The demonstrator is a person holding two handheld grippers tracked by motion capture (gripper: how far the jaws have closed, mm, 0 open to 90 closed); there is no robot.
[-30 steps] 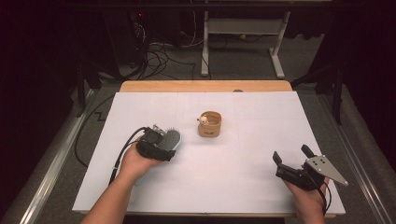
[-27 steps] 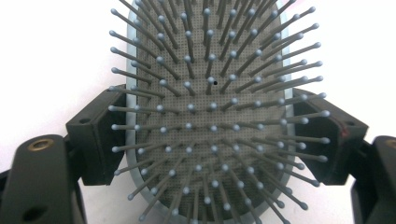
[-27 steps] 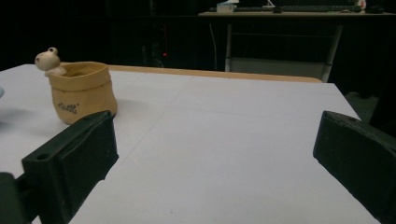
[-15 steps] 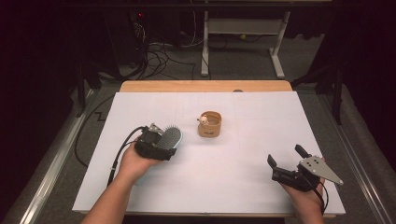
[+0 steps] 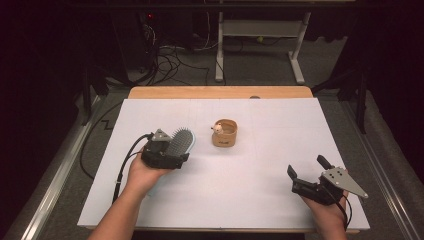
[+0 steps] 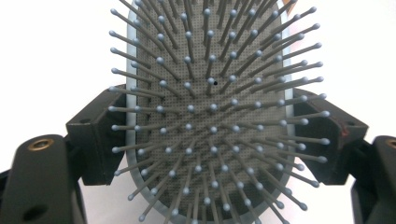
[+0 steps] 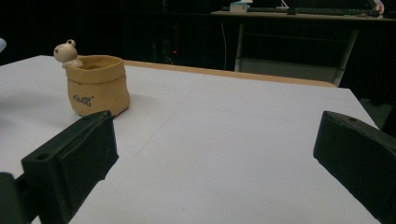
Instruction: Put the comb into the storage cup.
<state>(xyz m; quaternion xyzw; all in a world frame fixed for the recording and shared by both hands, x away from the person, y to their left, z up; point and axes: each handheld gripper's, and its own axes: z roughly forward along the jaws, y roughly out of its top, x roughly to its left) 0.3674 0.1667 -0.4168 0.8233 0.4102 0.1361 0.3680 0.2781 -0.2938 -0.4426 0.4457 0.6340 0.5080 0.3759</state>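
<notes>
The hairbrush point(image 6: 210, 116) looks plastic: a smooth pale grey-blue rim around a matt, finely dotted grey cushion, with thin ball-tipped bristles. Just beyond it on the table, the small tan pot point(image 7: 97, 84) has a matt, slightly uneven clay-like skin, shaped like a rumpled sack, with a smooth cream figure on its rim. The table point(image 5: 280, 130) wears a matt white, paper-like sheet, with bare pale wood showing along the far edge behind the pot.

L tongs point(image 6: 205, 140) clamp hairbrush point(image 6: 210, 116), bristles facing cam.
</notes>
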